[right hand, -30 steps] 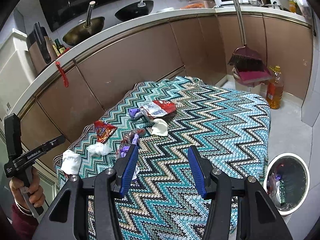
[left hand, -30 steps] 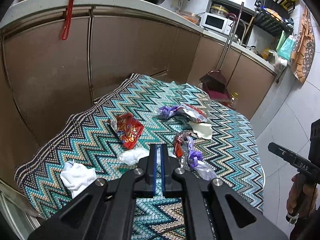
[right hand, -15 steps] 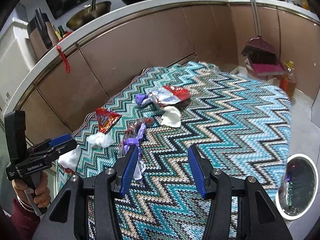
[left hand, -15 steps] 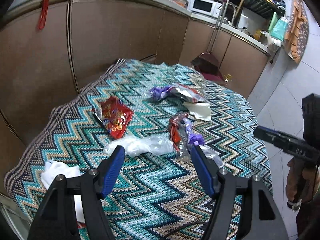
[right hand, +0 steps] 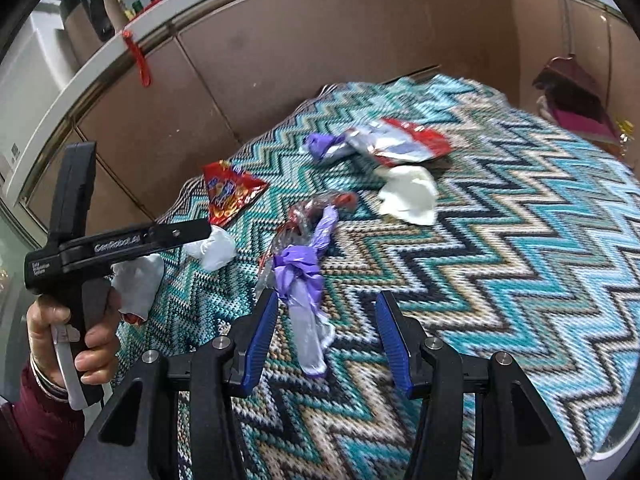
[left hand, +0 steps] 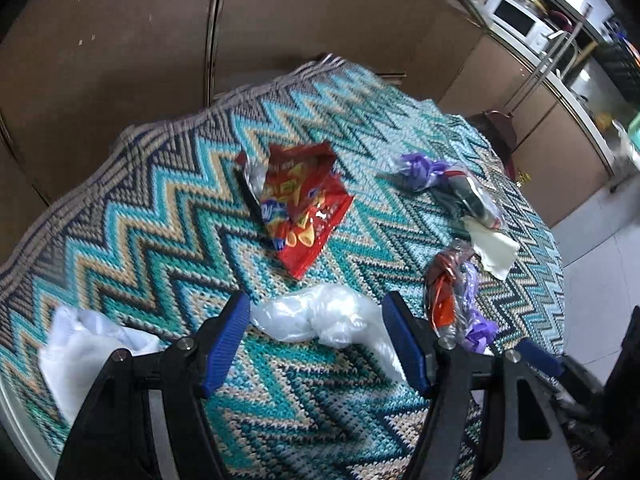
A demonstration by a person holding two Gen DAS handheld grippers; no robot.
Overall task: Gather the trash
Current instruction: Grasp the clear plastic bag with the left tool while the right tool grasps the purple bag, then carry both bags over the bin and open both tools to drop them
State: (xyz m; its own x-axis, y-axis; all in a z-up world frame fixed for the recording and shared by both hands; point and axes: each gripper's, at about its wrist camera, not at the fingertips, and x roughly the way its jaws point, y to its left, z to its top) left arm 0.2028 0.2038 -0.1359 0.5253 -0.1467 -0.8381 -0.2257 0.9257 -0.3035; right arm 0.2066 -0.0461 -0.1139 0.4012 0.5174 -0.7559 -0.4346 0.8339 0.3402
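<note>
Trash lies scattered on a zigzag-patterned tablecloth (left hand: 168, 216). My left gripper (left hand: 316, 304) is open and low over the cloth, with a crumpled clear plastic bag (left hand: 320, 316) between its blue pads, which do not press on it. Beyond it lies a red snack bag (left hand: 302, 208). My right gripper (right hand: 326, 298) is open too. The tail of a twisted purple and red wrapper (right hand: 300, 276) lies between its pads, nearer the left one and untouched. In the right wrist view a hand holds the left gripper (right hand: 200, 231) over the clear bag (right hand: 212, 248).
Also on the cloth are a white tissue (left hand: 80, 344) near the left edge, a white napkin (right hand: 408, 194) and a silver-red wrapper with a purple one (right hand: 396, 144). Brown cabinet doors (left hand: 120, 40) stand right behind the table. A broom with dustpan (right hand: 568, 96) leans at the far right.
The left jaws went from shut to wide open. Both grippers came down and forward toward the cloth, the left onto the clear bag, the right onto the purple wrapper.
</note>
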